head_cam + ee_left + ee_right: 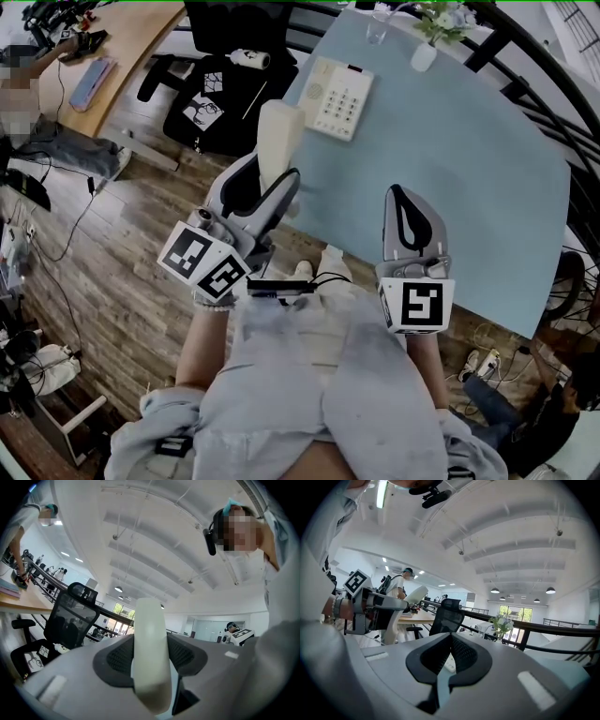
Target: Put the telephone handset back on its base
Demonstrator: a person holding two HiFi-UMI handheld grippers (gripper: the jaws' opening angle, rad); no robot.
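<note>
Cream handset (pixel 279 127) stands nearly upright, clamped in left gripper (pixel 273 171).

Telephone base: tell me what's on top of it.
Nothing rests on the telephone base: its keypad and empty cradle show. The handset is clamped in the left gripper, nearer the person; its tip may cover the base's near corner.

Base (pixel 330 98) on table (pixel 450 187); handset (pixel 277 141) before it.

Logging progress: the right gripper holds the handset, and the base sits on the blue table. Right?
No: the left gripper holds the handset, as the left gripper view shows; the right gripper is shut, empty. The base sits on the blue table.
</note>
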